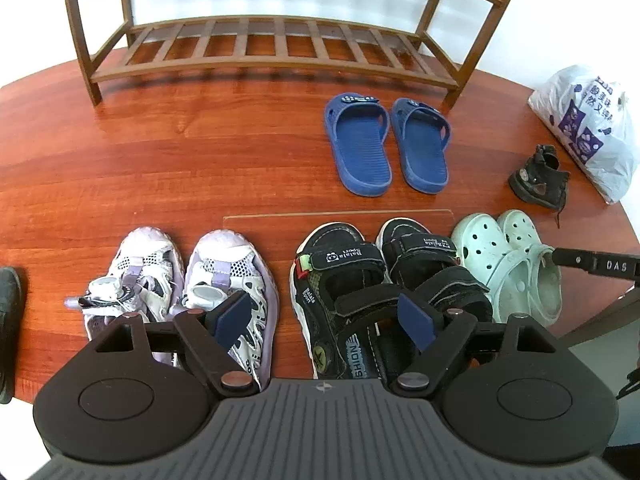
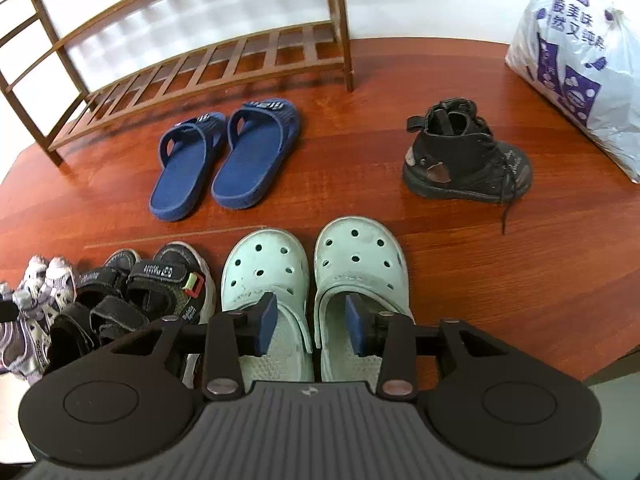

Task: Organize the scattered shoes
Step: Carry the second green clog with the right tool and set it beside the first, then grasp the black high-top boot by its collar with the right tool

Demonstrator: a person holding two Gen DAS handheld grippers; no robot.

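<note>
Three pairs stand in a row on the red-brown wooden surface: lilac-and-white sneakers, black strap sandals and mint-green clogs. My left gripper is open above the gap between the sneakers and the sandals, with nothing between its pads. My right gripper is open over the clogs' heels. One pad hangs in each clog's opening, and the two inner rims stand between the pads without touching them. Blue slippers lie paired farther back. A lone black boot stands to the right.
A brown slatted shoe rack stands at the back against the white wall. A white plastic bag with purple print lies at the far right, behind the boot. A dark object shows at the left edge. The surface's edge runs close on the right.
</note>
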